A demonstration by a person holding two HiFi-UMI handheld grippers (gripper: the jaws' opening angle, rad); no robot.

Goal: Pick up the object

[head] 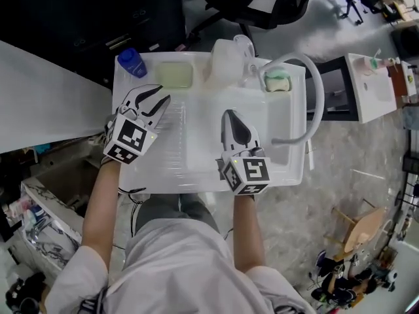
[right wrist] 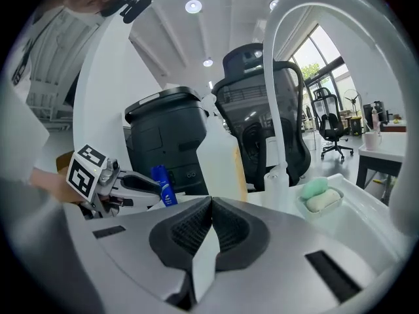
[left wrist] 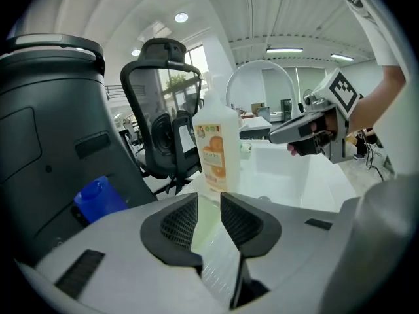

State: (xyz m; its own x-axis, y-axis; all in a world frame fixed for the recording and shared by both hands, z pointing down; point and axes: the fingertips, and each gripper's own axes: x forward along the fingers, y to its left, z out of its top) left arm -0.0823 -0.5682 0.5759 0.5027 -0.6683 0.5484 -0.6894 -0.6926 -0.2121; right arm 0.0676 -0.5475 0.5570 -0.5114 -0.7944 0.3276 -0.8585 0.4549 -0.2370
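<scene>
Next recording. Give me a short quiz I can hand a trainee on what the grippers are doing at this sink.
1. True or false: the right gripper has its jaws closed together with nothing between them.
2. In the left gripper view, what stands straight ahead beyond the jaws?
A. a blue bottle
B. a pale jug with an orange label
C. a soap dish
3. Fill in: the left gripper holds nothing, and its jaws stand ___.

Key: 1 true; 2 B; 3 apart.
</scene>
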